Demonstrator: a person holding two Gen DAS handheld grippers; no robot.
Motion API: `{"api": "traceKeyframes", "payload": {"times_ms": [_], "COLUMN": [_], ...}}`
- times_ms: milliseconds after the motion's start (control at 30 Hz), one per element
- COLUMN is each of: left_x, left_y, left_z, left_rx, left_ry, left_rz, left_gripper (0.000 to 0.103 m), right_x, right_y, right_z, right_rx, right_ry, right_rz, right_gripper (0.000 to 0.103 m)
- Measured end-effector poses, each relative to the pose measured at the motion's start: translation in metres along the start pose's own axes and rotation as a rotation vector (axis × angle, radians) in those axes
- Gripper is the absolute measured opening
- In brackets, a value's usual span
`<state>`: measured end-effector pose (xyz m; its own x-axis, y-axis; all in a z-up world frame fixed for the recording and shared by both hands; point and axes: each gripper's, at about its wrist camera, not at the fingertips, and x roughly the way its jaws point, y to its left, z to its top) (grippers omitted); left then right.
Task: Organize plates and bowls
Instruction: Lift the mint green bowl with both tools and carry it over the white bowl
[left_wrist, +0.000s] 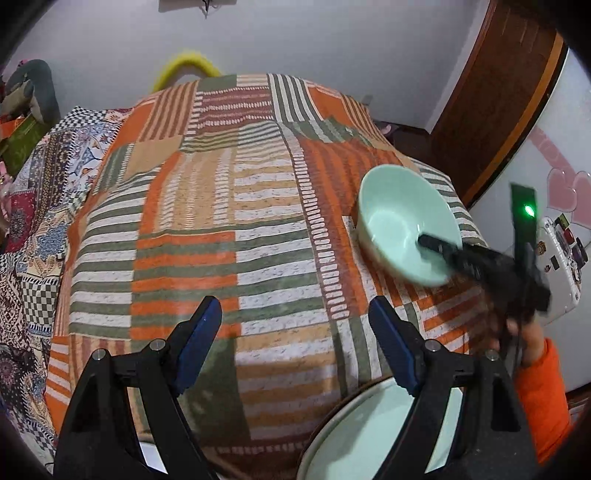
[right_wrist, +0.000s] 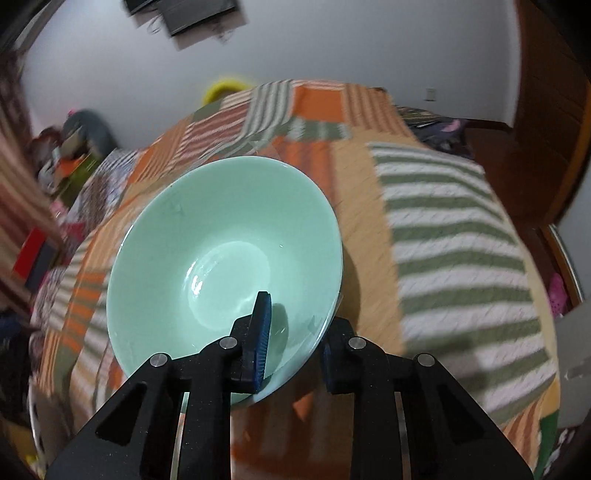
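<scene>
Pale green glaze catches the light on the bowl (left_wrist: 404, 229) in the left wrist view. It is tilted above the striped orange, green and white bedspread (left_wrist: 229, 229) that covers the bed, out toward the far right. The right gripper (left_wrist: 436, 245) reaches in from the right and pinches the bowl's near rim, one dark finger lying inside the bowl; it is blurred. Behind it an orange sleeve (left_wrist: 539, 391) shows at the right edge. The left gripper (left_wrist: 295, 343) hangs over the bedspread with its jaws wide apart and nothing between them. Just under its right finger, at the bottom edge, lies a pale green plate (left_wrist: 365, 435) with a darker rim. A yellow ring (left_wrist: 186, 66) peeks over the far end of the bed, and a brown wooden door (left_wrist: 491, 103) stands at the right.

In the right wrist view the bowl (right_wrist: 221, 236) fills the middle, lifted off the bedspread (right_wrist: 454, 236) and tipped toward the camera. The right gripper (right_wrist: 295, 332) is clamped on its near rim: the left blue pad (right_wrist: 262, 339) presses the inside wall, the right finger sits outside under the rim. The background is smeared, so the clutter at the left cannot be made out.
</scene>
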<state>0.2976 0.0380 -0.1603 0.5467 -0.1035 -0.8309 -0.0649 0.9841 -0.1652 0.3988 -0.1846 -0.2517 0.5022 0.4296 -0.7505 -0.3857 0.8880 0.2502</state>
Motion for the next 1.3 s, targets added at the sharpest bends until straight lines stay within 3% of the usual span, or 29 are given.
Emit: {"api": "traceKeyframes", "payload": {"times_ms": [133, 267, 533, 733, 800, 867, 1100, 1300], "left_x": [0.024, 0.043, 0.067, 0.085, 0.087, 0.090, 0.078, 0.044], "left_y": [-0.003, -0.013, -0.028, -0.029, -0.034, -0.040, -0.037, -0.032], "left_z": [0.009, 0.014, 0.025, 0.029, 0.028, 0.028, 0.021, 0.011], "left_rx": [-0.016, 0.006, 0.043, 0.025, 0.043, 0.056, 0.013, 0.014], "left_ry": [0.060, 0.086, 0.103, 0.136, 0.138, 0.152, 0.155, 0.097], "left_rz": [-0.013, -0.012, 0.013, -0.039, -0.051, -0.068, -0.098, -0.090], "left_gripper": [0.082, 0.081, 0.065, 0.039, 0.024, 0.016, 0.015, 0.015], "right_x": [-0.010, -0.012, -0.004, -0.005, -0.007, -0.011, -0.023, -0.038], "right_y": [0.013, 0.014, 0.001, 0.005, 0.010, 0.013, 0.023, 0.037], "right_z": [-0.022, -0.026, -0.017, -0.014, -0.015, -0.015, -0.014, -0.017], "right_rx": [-0.019, -0.009, 0.111, 0.118, 0.103, 0.095, 0.066, 0.062], "right_ry": [0.031, 0.043, 0.020, -0.007, -0.017, -0.025, -0.041, -0.059], "right_rz": [0.066, 0.078, 0.097, 0.108, 0.097, 0.088, 0.059, 0.087], "right_gripper": [0.021, 0.025, 0.030, 0.030, 0.027, 0.025, 0.025, 0.025]}}
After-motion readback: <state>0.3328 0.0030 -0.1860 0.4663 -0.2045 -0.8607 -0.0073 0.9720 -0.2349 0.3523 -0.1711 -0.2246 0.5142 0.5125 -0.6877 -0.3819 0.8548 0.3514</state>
